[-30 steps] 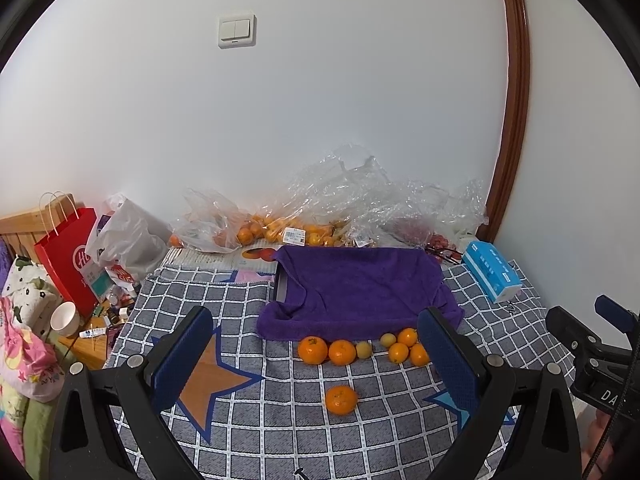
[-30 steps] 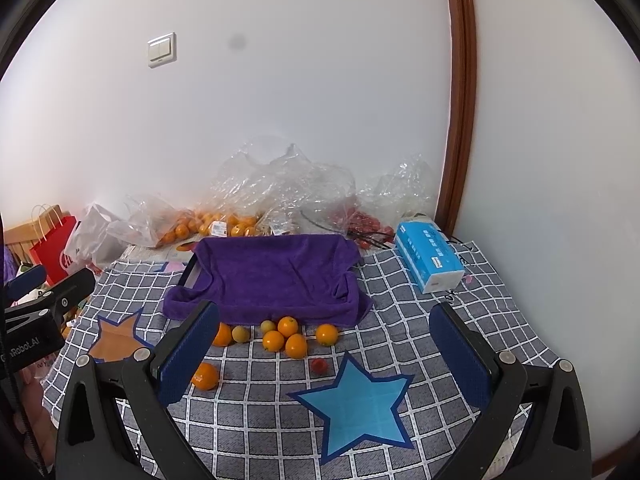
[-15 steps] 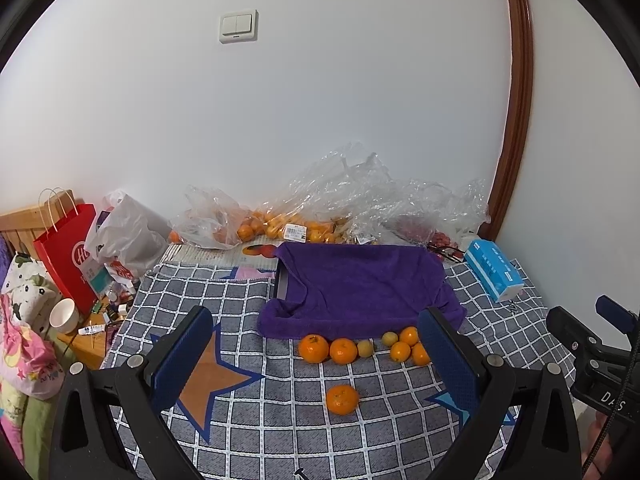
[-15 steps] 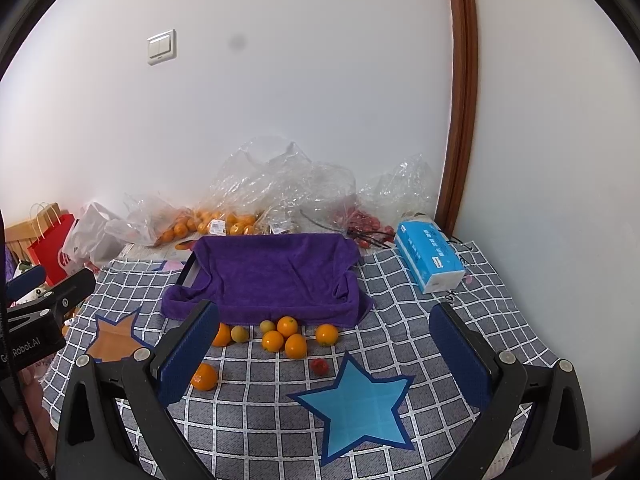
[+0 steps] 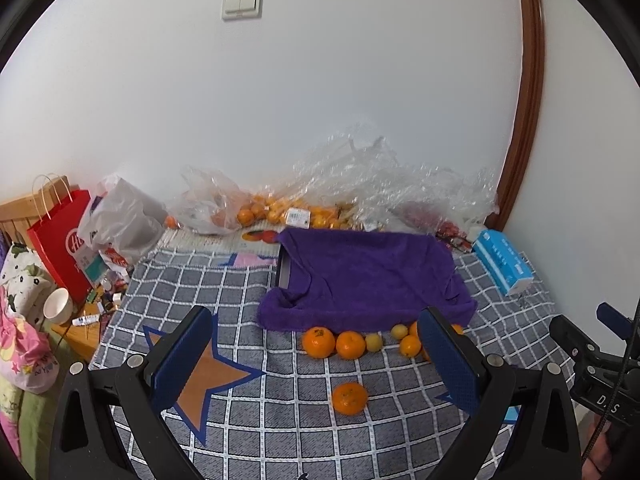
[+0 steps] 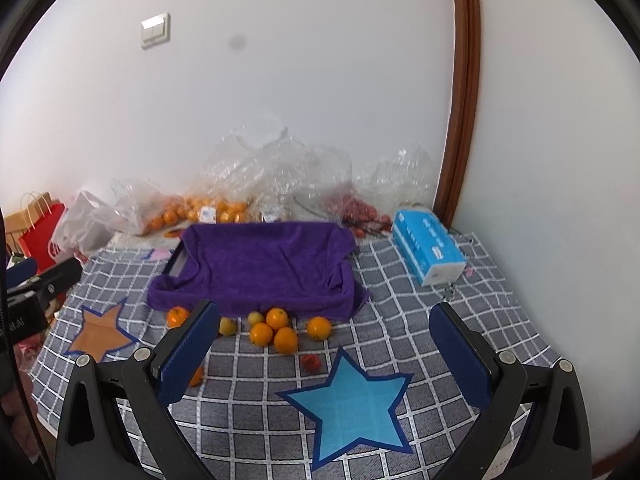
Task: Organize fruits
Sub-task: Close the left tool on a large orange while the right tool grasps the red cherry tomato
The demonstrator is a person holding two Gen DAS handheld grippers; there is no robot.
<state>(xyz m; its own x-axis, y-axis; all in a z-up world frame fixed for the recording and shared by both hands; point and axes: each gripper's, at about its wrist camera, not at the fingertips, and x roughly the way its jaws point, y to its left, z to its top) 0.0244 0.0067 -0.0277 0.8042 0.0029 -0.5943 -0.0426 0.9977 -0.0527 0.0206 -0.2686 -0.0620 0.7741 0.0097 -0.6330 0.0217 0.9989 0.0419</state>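
Nothing has been picked up yet; this reads as the approach before a first grasp, with both tools held back from the fruit. Going from the left, the left gripper (image 5: 316, 360) hangs above the checked cloth (image 5: 280, 432) with its jaws spread wide and nothing between them, and a lone mandarin (image 5: 349, 398) lies on the cloth almost centred in its opening, apart from the rest. Beyond it a row of oranges (image 5: 318, 342) and smaller yellowish fruits (image 5: 373, 341) sits just against the front edge of the tray draped in a purple towel (image 5: 368, 276), which I take to be where the fruit belongs. Further right, the right gripper (image 6: 324, 352) is likewise fully open and empty, facing a tight cluster of small oranges (image 6: 277, 330) and a small red fruit (image 6: 311, 363) near the blue star (image 6: 352, 408). The next move probably calls for lowering the left tool over the lone mandarin, closing gently so that the round fruit does not roll away, then carrying it to the towel.
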